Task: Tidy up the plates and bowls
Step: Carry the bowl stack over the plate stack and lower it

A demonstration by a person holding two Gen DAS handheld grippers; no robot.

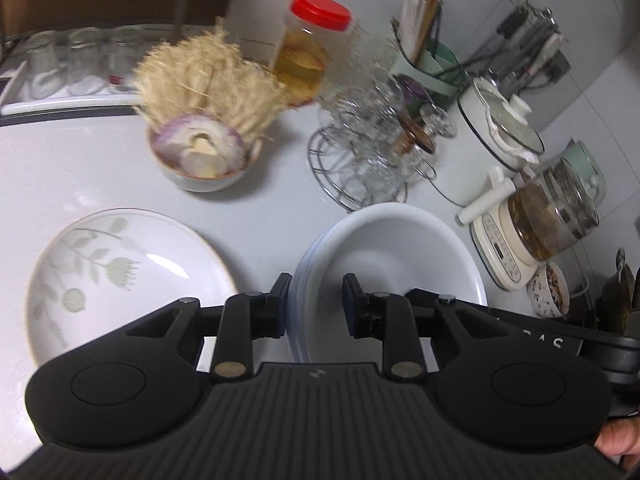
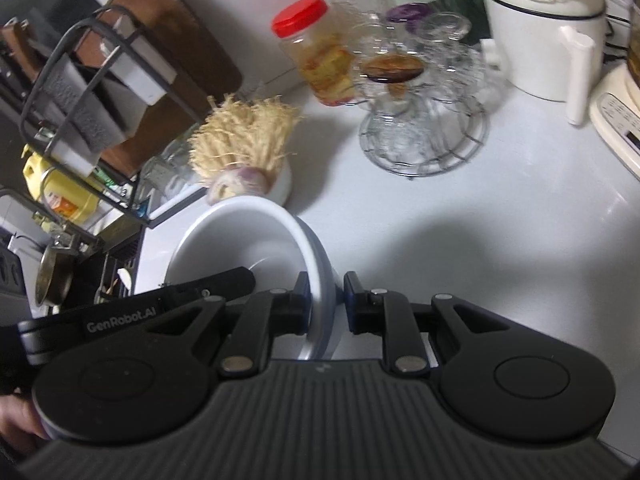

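A stack of white bowls (image 1: 392, 248) hangs tilted over the white counter, held by both grippers. My left gripper (image 1: 318, 304) is shut on the stack's left rim, one pad outside and one inside. In the right wrist view the same stack (image 2: 240, 240) is seen from the other side. My right gripper (image 2: 327, 304) is shut on its right rim there. One finger (image 2: 224, 280) of the left gripper shows across the bowl. A flat plate with a green flower print (image 1: 120, 276) lies on the counter, left of the stack.
A small bowl (image 1: 200, 184) of cut onion and dry roots stands behind the plate. Further back are a red-lidded jar (image 1: 308, 48), a wire rack of glasses (image 1: 368, 148), a white pot (image 1: 488, 136) and a glass kettle (image 1: 552, 216). A sponge rack (image 2: 80, 80) stands at the left.
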